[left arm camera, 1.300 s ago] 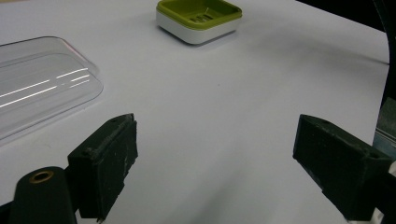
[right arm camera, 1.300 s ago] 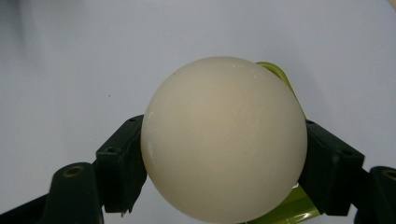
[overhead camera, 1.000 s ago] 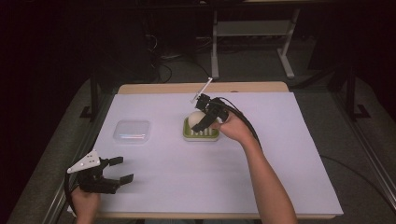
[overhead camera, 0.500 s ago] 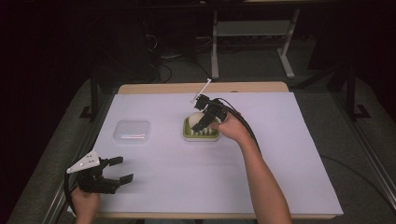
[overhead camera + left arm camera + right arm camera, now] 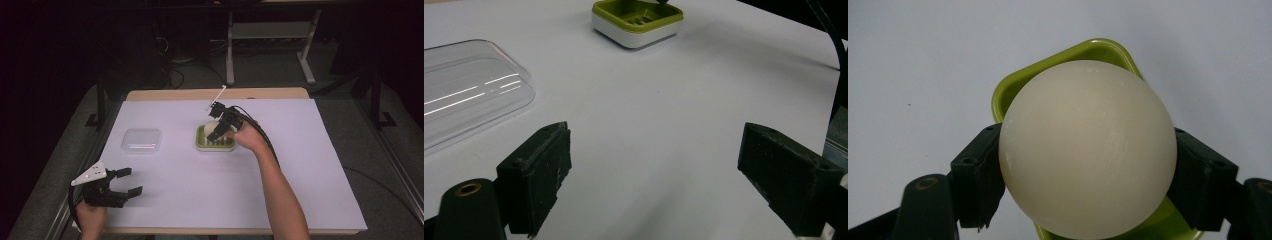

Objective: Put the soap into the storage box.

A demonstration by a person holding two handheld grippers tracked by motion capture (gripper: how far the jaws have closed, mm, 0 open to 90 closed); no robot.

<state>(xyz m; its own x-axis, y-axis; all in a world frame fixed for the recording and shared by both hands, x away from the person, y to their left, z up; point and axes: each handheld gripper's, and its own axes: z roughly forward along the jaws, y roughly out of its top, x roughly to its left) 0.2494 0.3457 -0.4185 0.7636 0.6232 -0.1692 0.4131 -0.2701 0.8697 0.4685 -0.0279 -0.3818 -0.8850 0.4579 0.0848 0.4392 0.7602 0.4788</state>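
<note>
A cream round soap is clamped between the jaws of my right gripper, just above a green and white soap dish. The dish lies directly beneath the soap, partly hidden by it. My left gripper rests open near the table's front left corner, with nothing between its fingers. Its view looks across the white table to the dish far off.
A clear plastic lid lies on the white table cover left of the dish, and it is close by the left jaw. A black cable trails along the right forearm.
The right gripper with the soap has shifted very slightly over the dish. The left gripper has stayed put.
</note>
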